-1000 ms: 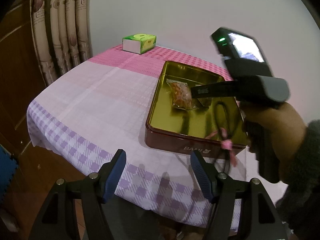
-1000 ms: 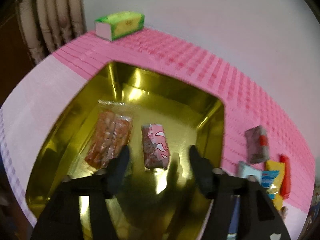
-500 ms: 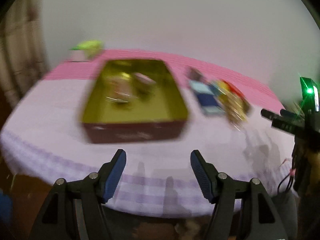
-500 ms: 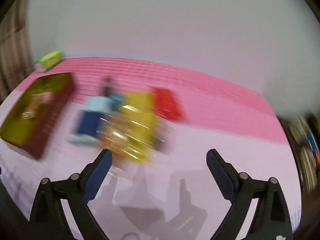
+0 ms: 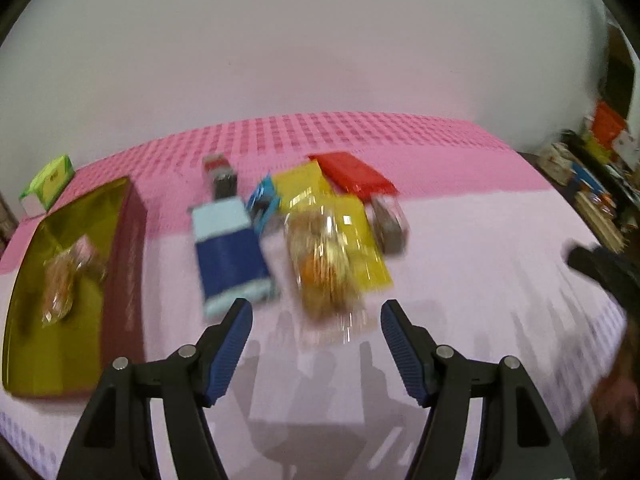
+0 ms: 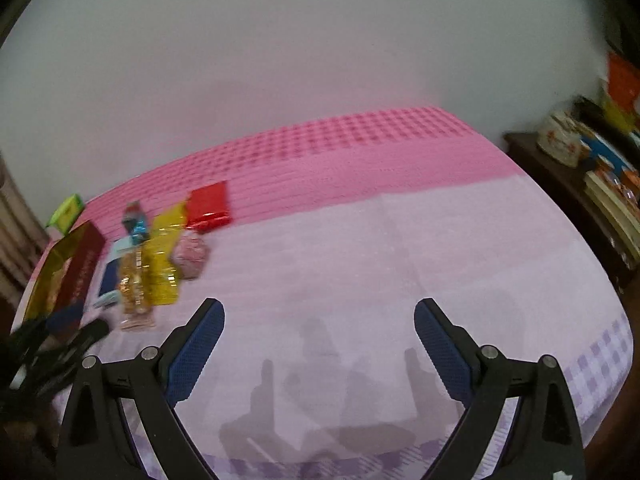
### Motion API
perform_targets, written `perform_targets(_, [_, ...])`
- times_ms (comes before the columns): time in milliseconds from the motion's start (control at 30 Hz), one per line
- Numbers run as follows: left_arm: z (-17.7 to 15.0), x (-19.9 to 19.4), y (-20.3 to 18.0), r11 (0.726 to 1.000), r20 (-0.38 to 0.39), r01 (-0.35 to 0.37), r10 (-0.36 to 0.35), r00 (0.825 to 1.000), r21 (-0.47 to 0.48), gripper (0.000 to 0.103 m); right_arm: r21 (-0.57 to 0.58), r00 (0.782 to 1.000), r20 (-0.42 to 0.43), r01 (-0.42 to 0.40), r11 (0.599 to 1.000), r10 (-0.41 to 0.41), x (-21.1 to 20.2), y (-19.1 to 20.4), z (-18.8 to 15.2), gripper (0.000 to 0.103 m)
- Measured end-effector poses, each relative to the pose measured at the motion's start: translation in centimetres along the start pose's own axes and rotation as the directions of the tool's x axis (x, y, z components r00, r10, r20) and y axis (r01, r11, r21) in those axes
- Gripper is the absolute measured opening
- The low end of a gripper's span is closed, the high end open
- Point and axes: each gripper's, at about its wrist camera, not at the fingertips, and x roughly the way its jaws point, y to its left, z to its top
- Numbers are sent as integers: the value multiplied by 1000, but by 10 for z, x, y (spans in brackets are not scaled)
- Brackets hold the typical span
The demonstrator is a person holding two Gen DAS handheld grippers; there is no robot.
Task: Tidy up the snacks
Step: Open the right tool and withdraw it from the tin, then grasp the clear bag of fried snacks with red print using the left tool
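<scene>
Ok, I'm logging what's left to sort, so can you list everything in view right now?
tin: 1, gold inside, dark red sides, table's left end.
packets in tin: 2, orange and pinkish, blurred.
blue packet: 1, dark and light blue, right of the tin.
clear cookie bag: 1, orange contents, lying on the yellow packet.
yellow packet: 1, middle of the pile.
red packet: 1, far side of the pile.
small packets: 3, red-grey, blue, brownish.
green box: 1, far left.
tablecloth: 1, pink and lilac.
side shelf: books, clutter, right.
left gripper: jaws open, empty.
right gripper: jaws open, empty.
</scene>
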Motion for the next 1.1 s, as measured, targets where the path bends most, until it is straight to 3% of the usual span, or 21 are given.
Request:
perform_targets(133, [12, 30, -4, 998, -34, -61, 60, 998, -28, 68, -34, 998, -12, -59, 998, 59, -1, 16, 0, 95])
perform_targets(267, [13, 50, -9, 998, -58, -66, 64, 996, -23, 68, -33, 996, -25, -86, 996, 85, -4, 20, -2, 95])
perform_targets(300, [13, 51, -10, 998, -57, -62, 61, 997, -16, 60, -26, 996, -22, -88, 996, 88, -5, 21, -2, 95])
perform_targets(333, [14, 54, -11, 998, -72, -62, 61, 996, -11, 39, -23, 996, -20, -91, 996, 90, -5, 22, -2, 95])
perform_targets(600, [29, 19, -24, 998, -31, -49, 51, 998, 42, 37, 9, 995, -8, -96, 995, 96, -10, 18, -1, 95])
perform_targets(867, [69, -32, -29, 998, 85, -32, 28, 996, 48, 37, 1, 995, -15, -100, 995, 100, -13, 22, -2, 95])
perform_targets(1100, [88, -48, -8, 993, 103, -115, 113, 988, 18, 37, 2, 993, -45, -109, 994, 109, -8, 24, -5, 95])
